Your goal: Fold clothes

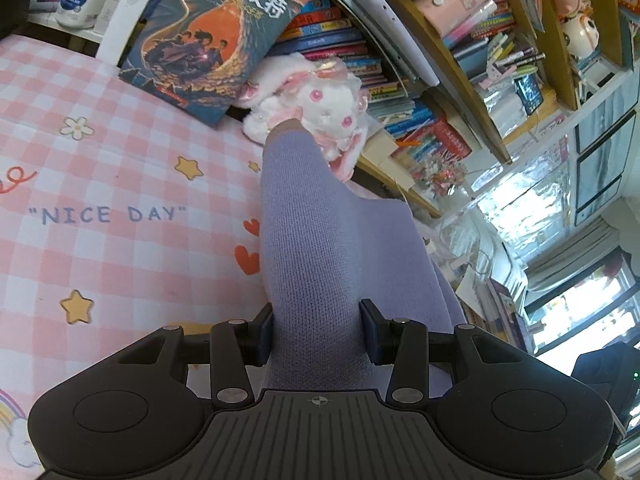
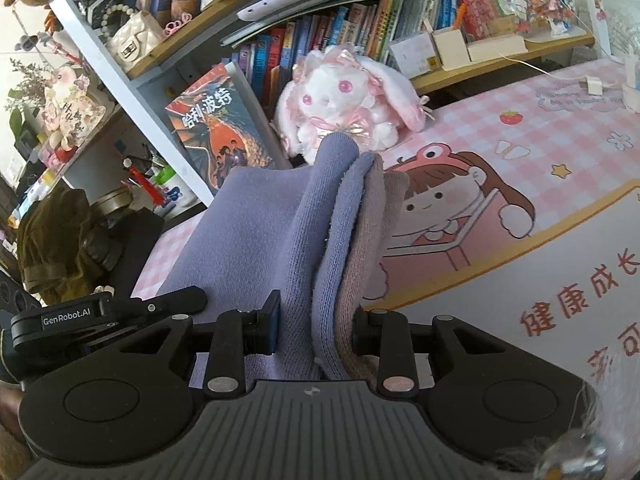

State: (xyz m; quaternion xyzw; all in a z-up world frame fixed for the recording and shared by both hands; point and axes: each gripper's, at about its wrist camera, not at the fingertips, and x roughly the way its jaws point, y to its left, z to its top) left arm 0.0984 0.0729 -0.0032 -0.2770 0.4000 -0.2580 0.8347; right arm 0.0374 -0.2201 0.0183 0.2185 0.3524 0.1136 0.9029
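**Fold mid-way: garment lifted, not laid flat**

Left wrist: left gripper pinches the purple knit garment, one layer, raised above the pink checked table mat.

Right wrist: right gripper clamps several bunched layers of the garment, so likely one fold made. Left: lay down, flatten, finish.

A soft lavender-purple knitted garment shows a greyer mauve layer at one folded edge. The pink-and-white checked tablecloth carries yellow stars, red hearts, white flowers and blue "NICE DAY" lettering; elsewhere it bears a brown-haired cartoon girl and red characters on white. The fluffy white plush rabbit has pink eyes and pink ribbons. The dark blue-and-orange paperback book has white title characters.
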